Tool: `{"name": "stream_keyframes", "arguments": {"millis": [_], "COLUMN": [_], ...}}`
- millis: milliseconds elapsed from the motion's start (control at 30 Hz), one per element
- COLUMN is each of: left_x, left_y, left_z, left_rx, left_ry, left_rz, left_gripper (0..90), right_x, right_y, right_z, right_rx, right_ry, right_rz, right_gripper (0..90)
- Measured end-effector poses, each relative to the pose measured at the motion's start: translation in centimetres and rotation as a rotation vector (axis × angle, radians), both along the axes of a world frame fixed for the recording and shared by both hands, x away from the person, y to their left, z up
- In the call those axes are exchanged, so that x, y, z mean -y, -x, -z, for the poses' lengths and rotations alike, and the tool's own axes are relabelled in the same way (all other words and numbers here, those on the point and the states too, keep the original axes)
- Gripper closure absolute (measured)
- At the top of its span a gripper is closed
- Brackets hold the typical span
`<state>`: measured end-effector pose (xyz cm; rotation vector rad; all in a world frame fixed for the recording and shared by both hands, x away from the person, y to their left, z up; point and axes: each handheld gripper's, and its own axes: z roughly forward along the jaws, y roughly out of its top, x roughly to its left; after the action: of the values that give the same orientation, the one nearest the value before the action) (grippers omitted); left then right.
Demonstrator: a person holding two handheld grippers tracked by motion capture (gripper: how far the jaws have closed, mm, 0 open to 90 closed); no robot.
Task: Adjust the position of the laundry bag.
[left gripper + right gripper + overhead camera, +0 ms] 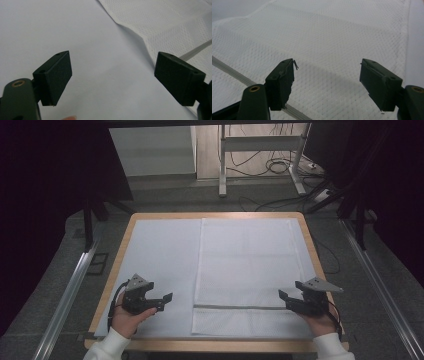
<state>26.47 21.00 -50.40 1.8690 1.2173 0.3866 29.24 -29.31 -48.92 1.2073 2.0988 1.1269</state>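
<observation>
**Both grippers open, mesh cloth flat on the table**

White mesh cloth (245, 270) lies flat on the right half of the table, on top of a pale sheet (160, 265) that covers most of the wooden tabletop (121, 245). Cloth is a tall rectangle w/ a grey strip (240, 307) running across it near the person's edge; below the strip, a short band of the same mesh.

Left gripper (161, 301) sits over the bare sheet, near the cloth's left edge but not touching it, pointing toward the cloth. Held by the left hand (127, 320). In the left gripper view, the left gripper (112, 80) has jaws wide apart, nothing btwn them, plain sheet below, and the cloth's edge (175, 22) runs diagonally at upper right, w/ the grey strip just past the right jaw.

Right gripper (282, 297) is at the cloth's right side, just above the grey strip, pointing inward toward the left one. Right hand (320, 322) holds it. In the right gripper view, the right gripper (327, 82) also has jaws wide, nothing clamped; mesh weave spreads under and beyond them, the strip passing under the left jaw. Can't tell if the jaw tips touch the fabric.

Grippers are well apart, one on each side of the cloth's lower part. White sleeves show at the bottom of the high view.
</observation>
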Motion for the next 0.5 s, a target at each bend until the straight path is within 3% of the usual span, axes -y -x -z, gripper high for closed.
{"name": "stream_keyframes", "arguments": {"millis": [233,500], "left_x": [0.60,0.45], "left_y": [0.10,0.44], "left_z": [0.07,-0.39], "left_rx": [-0.014,-0.033], "left_ry": [-0.003,-0.014], "left_rz": [0.026,0.014], "left_gripper": [17.4,20.7], "right_x": [0.40,0.52], "right_y": [0.25,0.22], "right_z": [-0.09,-0.07], "right_rx": [0.003,-0.006], "right_ry": [0.003,0.015], "right_rz": [0.005,0.006], "right_gripper": [27.0,26.9]}}
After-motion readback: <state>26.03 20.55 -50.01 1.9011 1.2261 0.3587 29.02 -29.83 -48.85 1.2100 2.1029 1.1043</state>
